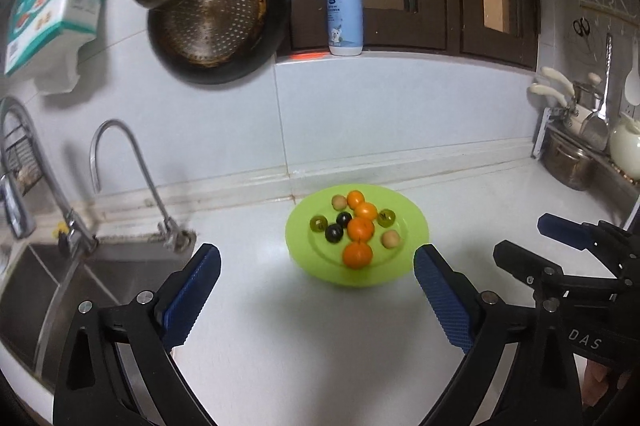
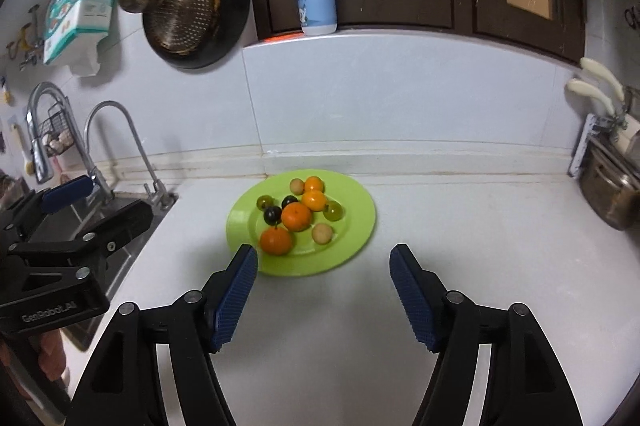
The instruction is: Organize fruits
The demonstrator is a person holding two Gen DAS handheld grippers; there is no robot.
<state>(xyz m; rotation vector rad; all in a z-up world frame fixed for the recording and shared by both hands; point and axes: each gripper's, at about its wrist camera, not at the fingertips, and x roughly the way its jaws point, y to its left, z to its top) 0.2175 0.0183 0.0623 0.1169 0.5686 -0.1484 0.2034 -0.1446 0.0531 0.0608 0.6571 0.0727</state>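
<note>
A lime green plate [image 1: 408,238] [image 2: 356,226] sits on the white counter near the back wall. It holds several oranges [image 1: 358,255] [image 2: 276,241], two dark plums [image 1: 334,233] [image 2: 272,214], two green fruits [image 1: 386,218] [image 2: 333,211] and two pale round fruits [image 1: 391,239] [image 2: 322,233]. My left gripper [image 1: 316,266] stands open in front of the plate, nothing between its blue pads. My right gripper [image 2: 324,266] is open too, nothing between its pads, also short of the plate. Each gripper shows at the edge of the other's view.
A steel sink [image 1: 48,278] with two taps [image 1: 120,154] lies left of the plate. Pans [image 1: 216,14] hang on the wall above. A pump bottle [image 1: 345,10] stands on the window ledge. Pots and a knife rack [image 1: 568,154] crowd the right end.
</note>
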